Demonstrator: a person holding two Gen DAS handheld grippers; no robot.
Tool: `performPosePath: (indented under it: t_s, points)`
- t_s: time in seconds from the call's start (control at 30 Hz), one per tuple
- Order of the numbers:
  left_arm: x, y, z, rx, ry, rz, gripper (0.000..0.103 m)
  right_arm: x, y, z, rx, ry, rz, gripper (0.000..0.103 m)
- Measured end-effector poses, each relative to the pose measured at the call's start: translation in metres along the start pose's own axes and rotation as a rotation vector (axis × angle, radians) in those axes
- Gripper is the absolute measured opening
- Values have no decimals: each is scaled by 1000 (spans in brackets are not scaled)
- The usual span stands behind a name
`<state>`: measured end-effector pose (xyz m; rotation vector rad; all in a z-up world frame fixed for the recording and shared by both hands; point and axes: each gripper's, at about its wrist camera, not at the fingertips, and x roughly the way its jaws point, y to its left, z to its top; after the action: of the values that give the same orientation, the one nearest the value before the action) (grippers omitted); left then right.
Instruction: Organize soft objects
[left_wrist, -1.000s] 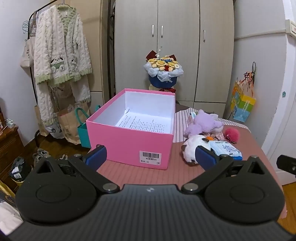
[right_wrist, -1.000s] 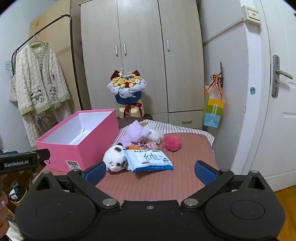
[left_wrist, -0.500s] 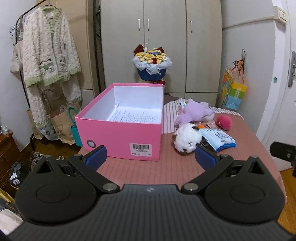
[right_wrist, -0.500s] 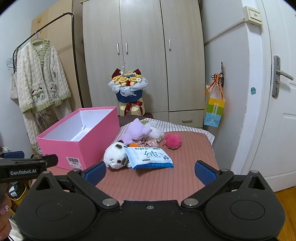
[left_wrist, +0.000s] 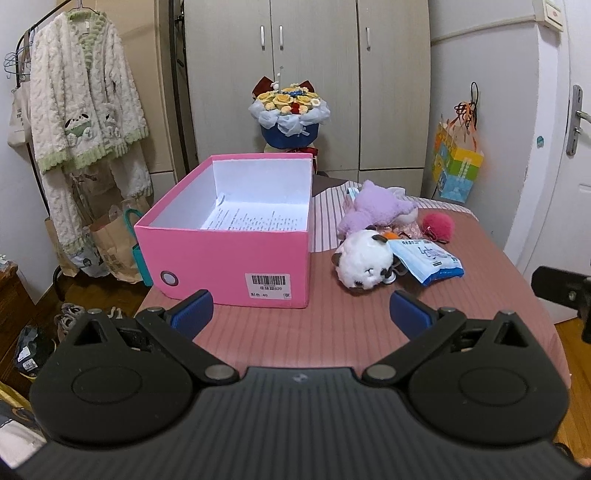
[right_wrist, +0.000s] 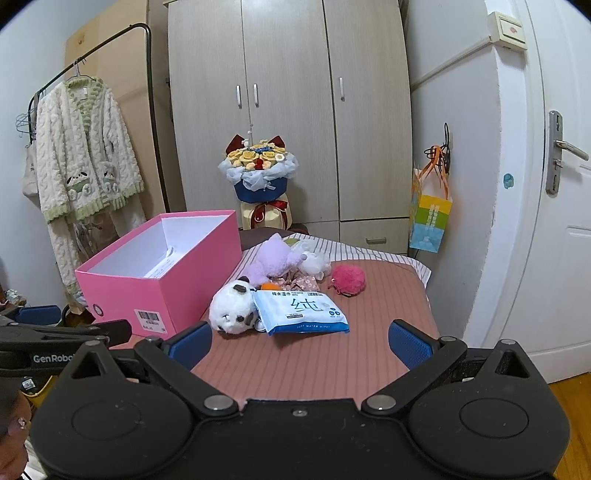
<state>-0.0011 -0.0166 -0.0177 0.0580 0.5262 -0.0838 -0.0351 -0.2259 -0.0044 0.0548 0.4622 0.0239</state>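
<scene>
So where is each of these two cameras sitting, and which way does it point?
Left wrist: rides on the left claw, facing the pink box and panda plush; its blue fingers show, open.
Right wrist: rides on the right claw, facing the wipes pack; the left claw shows at left.
Shared: box, plush, wipes, pink pompom, wardrobe.

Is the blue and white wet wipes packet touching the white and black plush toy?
Touching. In the right wrist view the wet wipes packet overlaps the plush toy's side, without a gap.

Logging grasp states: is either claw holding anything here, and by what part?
Nothing is held. The left claw and right claw are both open and empty; the toys lie on the table.
</scene>
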Motion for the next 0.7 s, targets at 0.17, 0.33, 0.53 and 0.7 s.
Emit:
performPosePath:
  t_s: [0.17, 0.33, 0.53, 0.7]
  points:
    - [1, 3, 0, -11, 7, 1, 103, 0, 0, 0, 1, 3, -4, 103]
    - [2, 6, 2, -17, 9, -2, 103, -5, 1, -1, -1, -13, -3, 103]
    - [4, 10, 1, -36, 12, -17, 103, -7, 2, -3, -4, -26, -3, 103]
    - [4, 11, 1, -36, 7, -25, 103, -7, 1, -4, -6, -28, -7, 103]
